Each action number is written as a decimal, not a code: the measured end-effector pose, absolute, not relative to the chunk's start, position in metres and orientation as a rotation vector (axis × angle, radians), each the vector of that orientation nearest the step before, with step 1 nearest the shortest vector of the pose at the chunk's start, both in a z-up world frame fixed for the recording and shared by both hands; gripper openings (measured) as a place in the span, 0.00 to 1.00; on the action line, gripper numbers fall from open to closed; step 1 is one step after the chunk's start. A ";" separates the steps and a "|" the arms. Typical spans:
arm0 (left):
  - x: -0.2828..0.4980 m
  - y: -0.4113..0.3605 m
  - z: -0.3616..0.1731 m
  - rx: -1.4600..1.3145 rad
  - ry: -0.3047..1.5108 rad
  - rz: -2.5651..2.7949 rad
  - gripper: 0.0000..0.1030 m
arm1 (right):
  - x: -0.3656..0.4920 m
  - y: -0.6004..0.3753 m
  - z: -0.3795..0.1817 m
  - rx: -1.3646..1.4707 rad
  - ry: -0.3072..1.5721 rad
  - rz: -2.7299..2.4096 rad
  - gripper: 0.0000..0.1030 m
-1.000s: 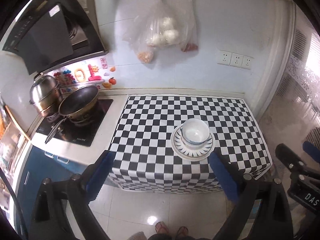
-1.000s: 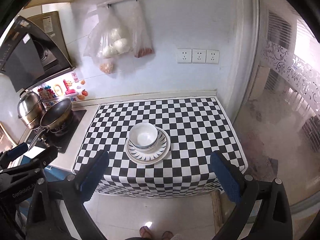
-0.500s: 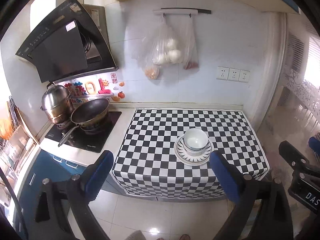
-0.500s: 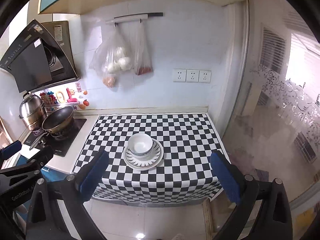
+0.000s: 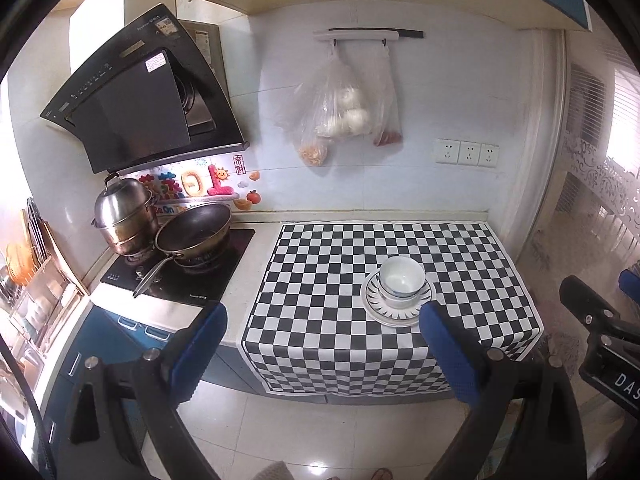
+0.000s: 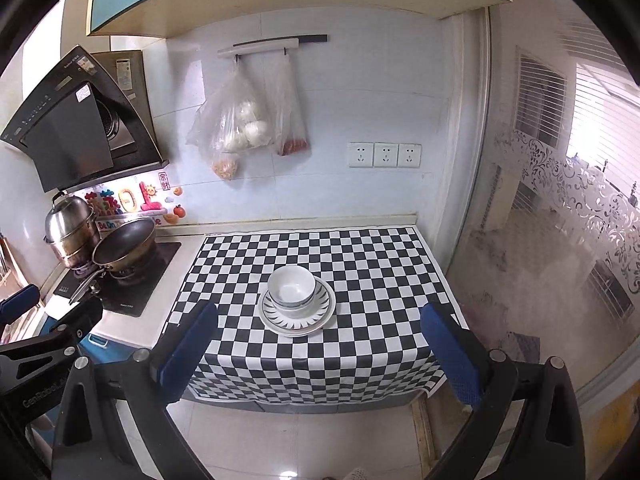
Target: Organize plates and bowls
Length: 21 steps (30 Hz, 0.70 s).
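Nearest each camera, the left gripper (image 5: 322,344) and the right gripper (image 6: 318,346) hang over the tiled floor (image 6: 296,440) in front of the bench, both with blue-padded fingers spread wide and nothing between them. The right gripper also shows at the right edge of the left wrist view, and the left gripper at the left edge of the right wrist view.

Beyond them, a black-and-white checkered cloth (image 6: 360,264) covers the bench (image 5: 256,280) and drapes over its front edge. Toward the front of the cloth sits a white plate (image 6: 297,309) with a dark ray pattern on its rim; stacked white bowls (image 6: 291,289) stand on it, the top one empty.

Farther left, a dark frying pan (image 5: 194,228) and a lidded steel pot (image 5: 125,216) rest on the cooktop (image 5: 180,272) under a black range hood (image 5: 136,92).

On the back wall, clear plastic bags (image 6: 240,128) hang from a rail (image 6: 264,46); the largest holds round white buns, with orange and red contents in the others. A triple wall socket (image 6: 384,155) sits to their right.
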State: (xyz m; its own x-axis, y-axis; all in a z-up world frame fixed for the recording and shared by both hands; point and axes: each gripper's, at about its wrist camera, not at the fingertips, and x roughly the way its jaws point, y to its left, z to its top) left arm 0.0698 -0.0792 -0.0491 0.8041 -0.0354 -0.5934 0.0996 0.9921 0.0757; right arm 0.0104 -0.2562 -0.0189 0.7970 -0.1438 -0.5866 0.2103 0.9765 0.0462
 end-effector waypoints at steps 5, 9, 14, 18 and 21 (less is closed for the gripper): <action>0.068 -0.079 -0.048 0.112 0.631 -0.078 0.96 | 0.008 -0.258 -0.018 0.111 0.617 -0.206 1.00; 0.066 -0.080 -0.047 0.109 0.631 -0.086 0.96 | 0.005 -0.258 -0.017 0.114 0.617 -0.214 1.00; 0.064 -0.079 -0.046 0.112 0.620 -0.083 0.96 | 0.006 -0.257 -0.017 0.113 0.616 -0.217 1.00; 0.065 -0.078 -0.046 0.111 0.621 -0.085 0.96 | 0.006 -0.256 -0.017 0.110 0.615 -0.215 1.00; 0.064 -0.078 -0.046 0.109 0.620 -0.083 0.96 | 0.006 -0.255 -0.017 0.105 0.614 -0.217 1.00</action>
State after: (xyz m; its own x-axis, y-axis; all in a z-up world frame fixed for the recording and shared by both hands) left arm 0.0642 -0.0784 -0.0458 0.8106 -0.0450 -0.5838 0.1105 0.9909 0.0771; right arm 0.0062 -0.2549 -0.0166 0.7956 -0.1707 -0.5812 0.2329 0.9719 0.0333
